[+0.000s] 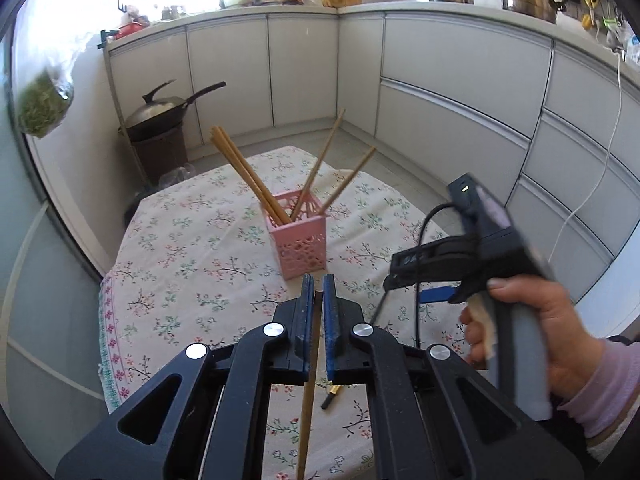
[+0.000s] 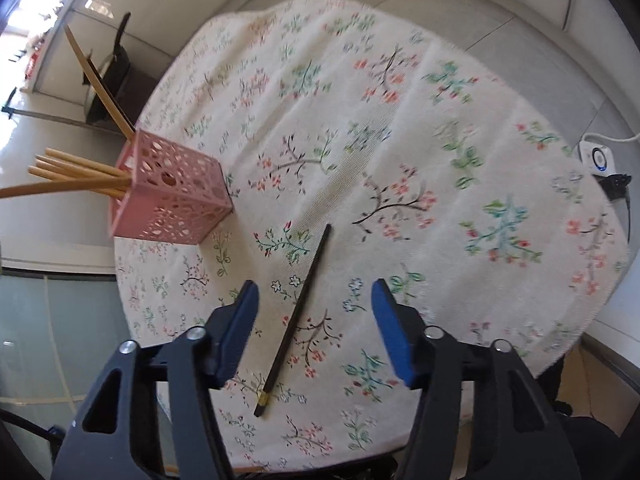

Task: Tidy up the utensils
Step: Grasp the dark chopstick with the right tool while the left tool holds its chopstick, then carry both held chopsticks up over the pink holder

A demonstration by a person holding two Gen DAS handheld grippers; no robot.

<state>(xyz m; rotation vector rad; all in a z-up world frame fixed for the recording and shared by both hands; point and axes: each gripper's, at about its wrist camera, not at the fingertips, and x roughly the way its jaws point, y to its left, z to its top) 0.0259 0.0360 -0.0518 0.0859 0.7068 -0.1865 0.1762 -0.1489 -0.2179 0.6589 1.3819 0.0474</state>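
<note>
A pink perforated holder (image 1: 298,236) stands on the floral tablecloth with several wooden chopsticks (image 1: 244,174) leaning in it; it also shows in the right wrist view (image 2: 172,196). My left gripper (image 1: 319,282) is shut on a wooden chopstick (image 1: 310,384), held just in front of the holder, the stick running down toward the camera. My right gripper (image 2: 314,296) is open, hovering above a black chopstick (image 2: 298,310) that lies on the cloth between its fingers. The black chopstick's gold-banded end also shows in the left wrist view (image 1: 331,396).
The round table (image 2: 400,120) has edges all around. A wok on a dark stand (image 1: 160,120) is behind the table at left. White cabinets (image 1: 440,80) curve around the back and right. A white device with a cable (image 2: 598,158) sits off the table's right edge.
</note>
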